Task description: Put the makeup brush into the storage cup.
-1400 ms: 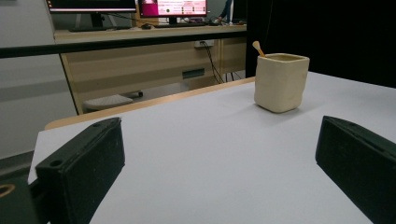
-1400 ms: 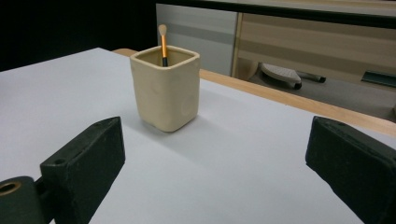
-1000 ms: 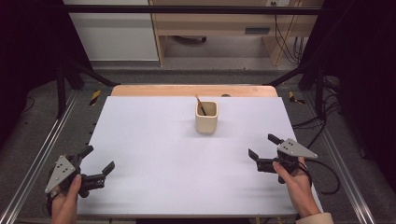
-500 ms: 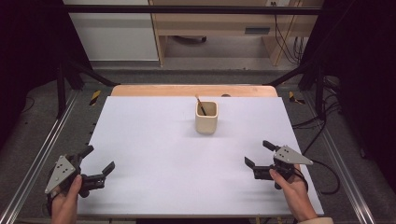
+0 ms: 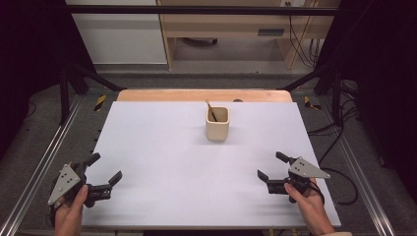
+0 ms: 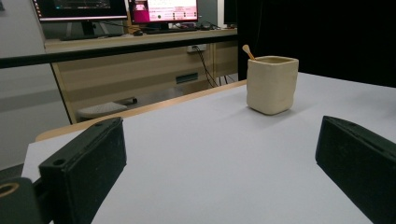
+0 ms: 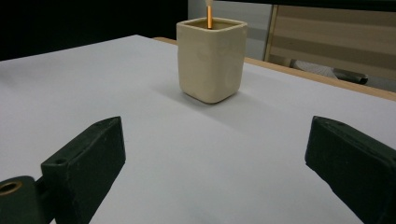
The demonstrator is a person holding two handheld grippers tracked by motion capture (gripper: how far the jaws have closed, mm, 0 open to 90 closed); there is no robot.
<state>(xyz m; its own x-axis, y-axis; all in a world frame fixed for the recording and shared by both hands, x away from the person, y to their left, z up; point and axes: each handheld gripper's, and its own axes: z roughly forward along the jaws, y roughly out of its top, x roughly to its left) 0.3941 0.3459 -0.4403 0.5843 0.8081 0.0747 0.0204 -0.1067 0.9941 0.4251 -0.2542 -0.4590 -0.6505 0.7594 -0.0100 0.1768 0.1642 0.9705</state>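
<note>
While both grippers rest low at the near corners of the white table (image 5: 162,162), the cream cup (image 5: 217,123) stands upright toward the far middle, well apart from each, with a thin wooden stick (image 5: 210,109) leaning in it, its long axis tilted up and toward the far left. The right gripper (image 5: 271,166) has its jaws spread wide with nothing between them, and the cup lies ahead of it and to its left; it looks somewhat nearer than the left gripper (image 5: 104,168), whose jaws are equally wide apart and empty. I judge the right hand better placed to reach. No brand or label shows on the cup; writing on the distant monitors is too small to read.
</note>
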